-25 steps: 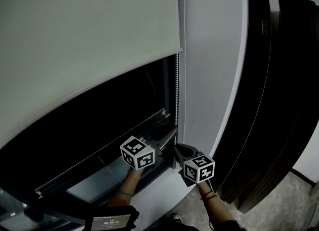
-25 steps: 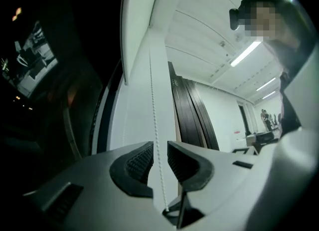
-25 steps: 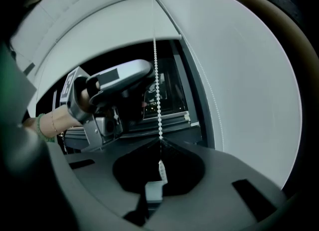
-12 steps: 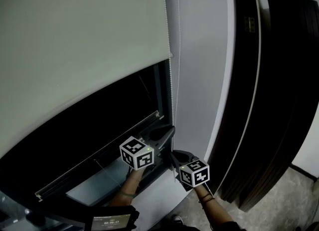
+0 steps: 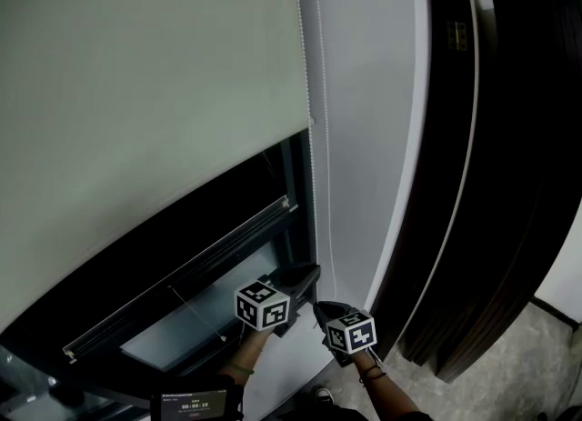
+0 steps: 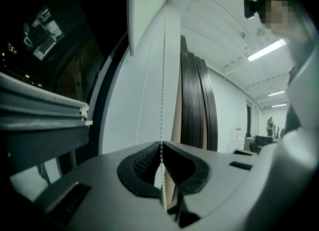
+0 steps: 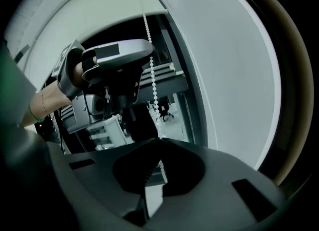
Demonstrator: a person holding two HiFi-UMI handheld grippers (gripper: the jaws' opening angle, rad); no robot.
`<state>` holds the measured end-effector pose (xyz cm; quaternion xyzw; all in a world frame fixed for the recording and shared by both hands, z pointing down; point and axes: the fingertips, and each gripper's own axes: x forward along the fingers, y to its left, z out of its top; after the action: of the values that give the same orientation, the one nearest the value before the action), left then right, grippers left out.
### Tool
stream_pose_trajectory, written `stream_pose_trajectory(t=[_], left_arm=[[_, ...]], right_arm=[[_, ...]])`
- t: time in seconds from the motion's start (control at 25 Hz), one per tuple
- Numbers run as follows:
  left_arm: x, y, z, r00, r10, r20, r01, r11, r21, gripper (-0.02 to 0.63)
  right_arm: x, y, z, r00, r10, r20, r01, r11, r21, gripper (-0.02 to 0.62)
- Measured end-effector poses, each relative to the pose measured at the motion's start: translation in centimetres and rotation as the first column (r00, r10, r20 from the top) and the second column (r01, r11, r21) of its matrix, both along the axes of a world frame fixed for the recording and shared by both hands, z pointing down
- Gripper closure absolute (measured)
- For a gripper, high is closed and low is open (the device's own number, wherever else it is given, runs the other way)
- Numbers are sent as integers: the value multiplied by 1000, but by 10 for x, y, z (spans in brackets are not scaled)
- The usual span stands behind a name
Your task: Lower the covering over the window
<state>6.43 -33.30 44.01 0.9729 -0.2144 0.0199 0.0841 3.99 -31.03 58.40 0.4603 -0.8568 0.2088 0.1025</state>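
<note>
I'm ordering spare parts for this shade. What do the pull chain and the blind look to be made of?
The bead chain: small round white beads in a row with a dull sheen, probably plastic; painted metal can't be ruled out. The roller blind: a pale grey-green sheet, flat and matte, likely coated fabric; no weave is visible.

**Night window, white wall, dark panels**

On the left, the window [image 5: 195, 228] is black with night. A pale metal rail [image 5: 227, 242] crosses its lower part, and a few small lights [image 6: 15, 50] show far outside the glass. Just right of the window stands a plain white wall [image 5: 373, 137]. Farther right, tall dark panels [image 5: 509, 183] stand edge to edge, reaching down to a grey speckled floor [image 5: 536, 365]. Seen from low down, the white ceiling [image 6: 214, 20] carries lit strip lights [image 6: 266, 50]. The room runs on to dim furniture [image 6: 249, 142] at its far end.
</note>
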Motion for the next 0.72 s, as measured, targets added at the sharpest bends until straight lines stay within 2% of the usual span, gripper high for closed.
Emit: stream_pose_trajectory(t=[0.2,0.32,0.44,0.56,0.64,0.72], left_arm=[[1,8,56,999,-38,31,40,995,-91,594],[-2,6,65,997,-73,19,75,992,-106,594],[-6,0,66,995,-91,40,94,992,-87,594],[-8,-3,67,994,-99,42,103,991,-81,594],[-8,-4,67,994,-105,24,107,990,-92,594],[-6,-3,67,994,-106,15,107,990,-92,594]], right_arm=[[1,23,49,1000,-6,5,6,995,-103,584],[8,34,53,1000,-11,-4,10,995,-98,583],[27,32,33,1000,6,-17,-7,1000,-29,566],[48,21,-22,999,36,35,-39,995,93,525],[54,15,-77,997,17,76,-32,979,200,516],[50,10,-138,996,-36,83,9,949,314,495]])
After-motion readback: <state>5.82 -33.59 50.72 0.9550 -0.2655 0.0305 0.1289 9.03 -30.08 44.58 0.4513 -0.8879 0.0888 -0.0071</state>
